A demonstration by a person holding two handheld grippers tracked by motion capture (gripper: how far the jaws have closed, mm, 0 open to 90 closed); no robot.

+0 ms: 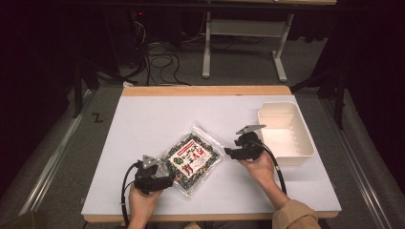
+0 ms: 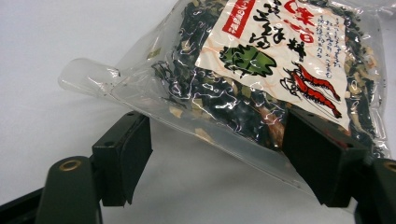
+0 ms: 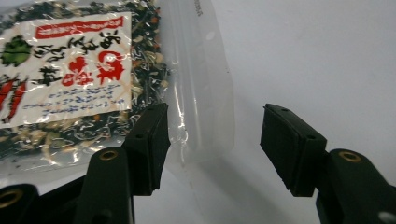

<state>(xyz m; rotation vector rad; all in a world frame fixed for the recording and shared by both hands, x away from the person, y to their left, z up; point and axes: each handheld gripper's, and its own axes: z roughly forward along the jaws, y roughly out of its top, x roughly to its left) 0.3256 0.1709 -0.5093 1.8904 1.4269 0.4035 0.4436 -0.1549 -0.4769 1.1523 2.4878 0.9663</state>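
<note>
A clear bag of dark dried seaweed mix (image 1: pixel 191 160) with a white, red-printed label lies slanted on the white table (image 1: pixel 143 124). My left gripper (image 1: pixel 174 179) is at the bag's near corner. In the left gripper view its jaws (image 2: pixel 215 154) stand wide apart, and the bag's (image 2: pixel 261 60) lower edge runs slanting between them, close to the right-hand jaw. My right gripper (image 1: pixel 228 152) is at the bag's right side. It (image 3: pixel 212 140) is open, with the bag's (image 3: pixel 70 70) clear sealed strip (image 3: pixel 201 93) lying between the jaws, against the left-hand one.
An empty white plastic bin (image 1: pixel 305 138) stands at the table's right edge, just beyond my right gripper. A wooden strip (image 1: pixel 205 90) borders the table's far side. Bare table stretches to the left of the bag and behind it.
</note>
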